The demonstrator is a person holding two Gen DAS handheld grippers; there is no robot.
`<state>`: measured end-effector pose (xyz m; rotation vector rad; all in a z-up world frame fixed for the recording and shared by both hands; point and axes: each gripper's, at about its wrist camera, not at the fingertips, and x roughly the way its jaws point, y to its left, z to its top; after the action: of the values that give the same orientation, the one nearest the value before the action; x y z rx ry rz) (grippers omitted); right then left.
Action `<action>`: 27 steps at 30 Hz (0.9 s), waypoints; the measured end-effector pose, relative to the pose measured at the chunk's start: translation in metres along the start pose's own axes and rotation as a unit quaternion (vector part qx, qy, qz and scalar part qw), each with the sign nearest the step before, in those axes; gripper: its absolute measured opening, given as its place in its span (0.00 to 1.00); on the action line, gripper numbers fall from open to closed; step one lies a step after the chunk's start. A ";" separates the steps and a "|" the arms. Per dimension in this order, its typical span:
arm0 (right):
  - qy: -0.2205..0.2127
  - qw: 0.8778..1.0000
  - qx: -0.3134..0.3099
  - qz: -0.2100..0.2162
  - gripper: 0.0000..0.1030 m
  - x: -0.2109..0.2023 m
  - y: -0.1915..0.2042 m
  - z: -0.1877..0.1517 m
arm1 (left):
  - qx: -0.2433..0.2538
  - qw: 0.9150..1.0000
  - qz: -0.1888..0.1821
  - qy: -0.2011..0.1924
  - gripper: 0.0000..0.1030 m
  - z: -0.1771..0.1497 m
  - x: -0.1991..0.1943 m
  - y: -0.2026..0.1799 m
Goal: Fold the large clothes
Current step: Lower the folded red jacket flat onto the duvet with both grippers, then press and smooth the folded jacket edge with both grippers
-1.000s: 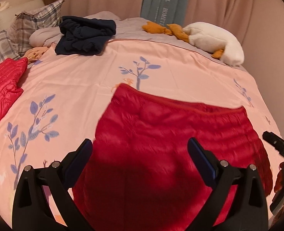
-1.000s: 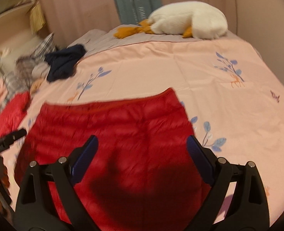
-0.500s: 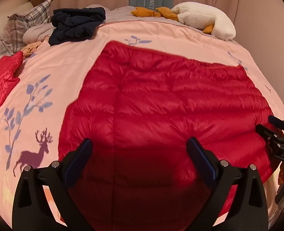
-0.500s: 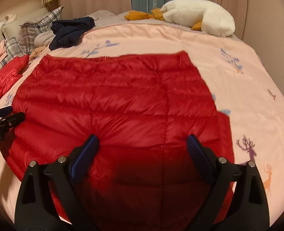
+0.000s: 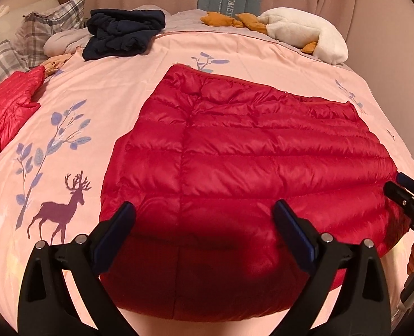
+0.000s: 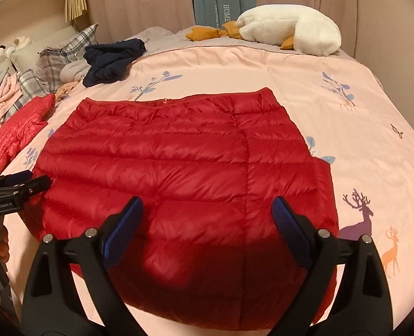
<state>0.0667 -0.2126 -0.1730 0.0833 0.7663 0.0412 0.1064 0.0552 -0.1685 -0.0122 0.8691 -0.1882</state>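
A red quilted down jacket (image 5: 249, 162) lies spread flat on the pink bedspread (image 5: 100, 103), its near edge at the front of the bed. It also shows in the right wrist view (image 6: 184, 168). My left gripper (image 5: 205, 221) is open and empty, above the jacket's near left part. My right gripper (image 6: 207, 215) is open and empty, above the jacket's near right part. Each gripper shows at the edge of the other's view, the right one (image 5: 408, 196) and the left one (image 6: 16, 184).
A second red down jacket (image 5: 7, 106) lies at the bed's left. A dark navy garment (image 5: 122, 33) and plaid pillows (image 5: 47, 33) sit at the far left. A white plush goose (image 5: 305, 33) lies at the far right, by the curtains.
The jacket, hanging in the air a second ago, has come down flat on the bed. Both grippers have pulled back slightly toward the near edge.
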 end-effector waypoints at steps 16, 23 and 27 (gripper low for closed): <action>0.018 1.000 0.006 0.007 0.93 0.003 -0.006 -0.005 | -0.013 1.000 -0.013 0.024 0.97 -0.016 0.000 0.006; 0.025 1.000 0.014 -0.012 0.93 0.002 -0.016 -0.015 | -0.011 1.000 -0.011 0.024 0.97 -0.020 -0.001 0.005; 0.035 0.999 0.016 -0.004 0.93 0.008 -0.020 -0.019 | -0.010 1.000 -0.011 0.026 0.97 -0.020 0.001 0.004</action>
<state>0.0598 -0.2304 -0.1939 0.1089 0.8371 0.0238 0.0924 0.0606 -0.1823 -0.0351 0.9236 -0.2017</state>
